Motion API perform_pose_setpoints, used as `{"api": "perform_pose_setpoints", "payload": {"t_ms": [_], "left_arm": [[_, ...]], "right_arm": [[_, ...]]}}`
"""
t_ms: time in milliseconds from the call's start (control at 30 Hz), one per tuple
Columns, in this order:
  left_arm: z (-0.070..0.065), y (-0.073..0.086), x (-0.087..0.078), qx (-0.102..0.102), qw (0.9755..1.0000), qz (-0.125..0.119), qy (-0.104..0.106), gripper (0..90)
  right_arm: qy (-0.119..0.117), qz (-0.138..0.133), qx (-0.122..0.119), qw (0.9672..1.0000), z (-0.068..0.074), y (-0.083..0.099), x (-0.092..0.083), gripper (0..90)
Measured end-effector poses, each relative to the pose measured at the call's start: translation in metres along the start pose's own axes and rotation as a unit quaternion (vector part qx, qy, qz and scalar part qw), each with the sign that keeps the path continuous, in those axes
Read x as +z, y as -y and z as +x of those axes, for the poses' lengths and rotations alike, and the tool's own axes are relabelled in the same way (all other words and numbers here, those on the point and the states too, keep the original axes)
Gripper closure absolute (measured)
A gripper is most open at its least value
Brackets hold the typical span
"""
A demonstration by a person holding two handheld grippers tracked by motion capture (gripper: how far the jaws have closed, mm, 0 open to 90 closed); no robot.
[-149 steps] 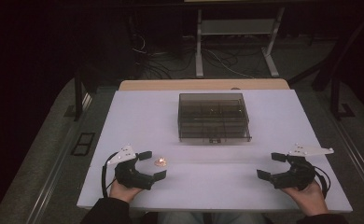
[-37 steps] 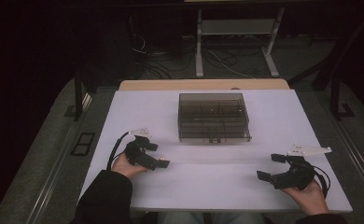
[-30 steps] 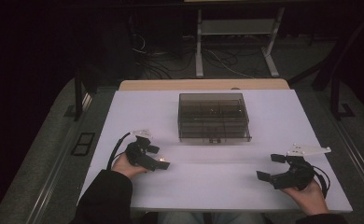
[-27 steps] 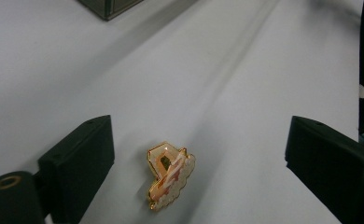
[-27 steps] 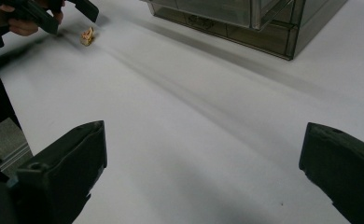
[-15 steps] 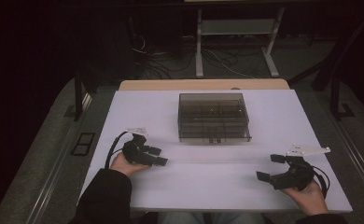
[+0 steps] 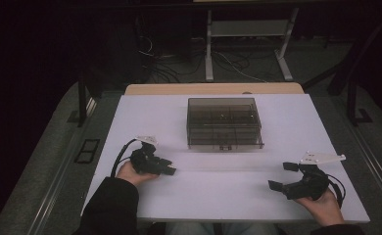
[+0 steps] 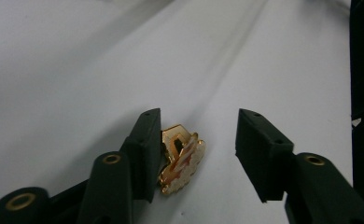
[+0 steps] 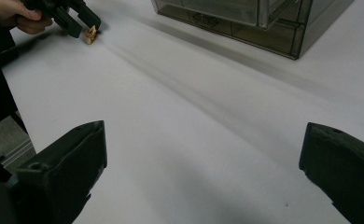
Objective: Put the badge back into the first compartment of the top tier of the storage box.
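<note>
A small gold pin [image 8: 182, 158] with red and white markings lies on the white table [image 7: 228, 196]. My left gripper [image 8: 199, 126] has it between its jaws, which have just been closing. One pad touches the pin's side; the other stands clear with a gap, so the pin is not clamped. In the high view the left gripper [image 7: 168, 170] is at the left front, low on the table. The right gripper [image 7: 281, 176] rests at the right front, wide open and empty. In the right gripper view [image 9: 206, 140] the left gripper [image 9: 77, 16] and the pin [image 9: 90, 34] show far off.
A smoky transparent compartment box [image 7: 224, 122] with a closed lid and front latch stands mid-table, behind both grippers; its corner shows in the right gripper view [image 9: 264, 18]. A sleeve [image 7: 108, 205] comes in at the bottom left. Cables and a stand lie on the floor beyond the table.
Since five seconds ago my left gripper has moved up around the gold pin, which then lay uncovered beside it. Over the last second its jaws have narrowed. The right gripper has stayed put.
</note>
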State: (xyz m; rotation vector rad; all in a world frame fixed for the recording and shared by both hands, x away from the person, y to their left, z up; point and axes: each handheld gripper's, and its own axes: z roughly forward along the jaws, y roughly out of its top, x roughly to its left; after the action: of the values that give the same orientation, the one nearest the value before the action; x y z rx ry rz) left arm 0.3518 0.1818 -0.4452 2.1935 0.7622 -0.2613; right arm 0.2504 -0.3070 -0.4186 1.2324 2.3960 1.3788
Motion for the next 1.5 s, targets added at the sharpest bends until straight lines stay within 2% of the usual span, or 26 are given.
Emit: {"api": "perform_pose_setpoints", "payload": {"t_ms": [233,400,500,600,767,967,1067,1500], "left_arm": [[-0.003,0.001,0.000,0.028,0.9993,0.013,-0.022,65.9],[-0.006,0.002,0.000,0.034,0.9988,0.017,-0.031,72.5],[-0.008,0.003,-0.002,0.033,0.9988,0.014,-0.034,75.0],[-0.009,0.005,-0.007,0.019,0.9993,0.002,-0.033,80.2],[-0.012,0.008,-0.012,0.009,0.9993,0.006,-0.035,85.4],[-0.014,0.010,-0.014,0.000,0.9993,0.003,-0.037,86.4],[-0.015,0.011,-0.016,-0.005,0.9997,0.002,-0.024,87.8],[-0.019,0.012,-0.017,-0.005,0.9996,0.003,-0.027,88.4]], "right_arm": [[0.000,0.000,0.001,1.0000,0.000,0.000,0.000,0.3],[0.000,0.001,0.000,1.0000,0.000,0.000,0.000,0.3],[0.001,-0.001,-0.002,1.0000,-0.001,0.000,0.000,0.3],[0.002,-0.002,-0.001,1.0000,-0.001,0.000,0.000,0.3],[0.002,0.000,0.002,1.0000,0.000,0.000,0.000,0.3],[0.004,-0.002,0.000,1.0000,-0.001,0.000,0.000,0.3],[0.004,-0.002,0.000,1.0000,-0.001,0.000,0.000,0.3],[0.004,-0.002,0.001,1.0000,-0.001,0.000,0.000,0.3]]}}
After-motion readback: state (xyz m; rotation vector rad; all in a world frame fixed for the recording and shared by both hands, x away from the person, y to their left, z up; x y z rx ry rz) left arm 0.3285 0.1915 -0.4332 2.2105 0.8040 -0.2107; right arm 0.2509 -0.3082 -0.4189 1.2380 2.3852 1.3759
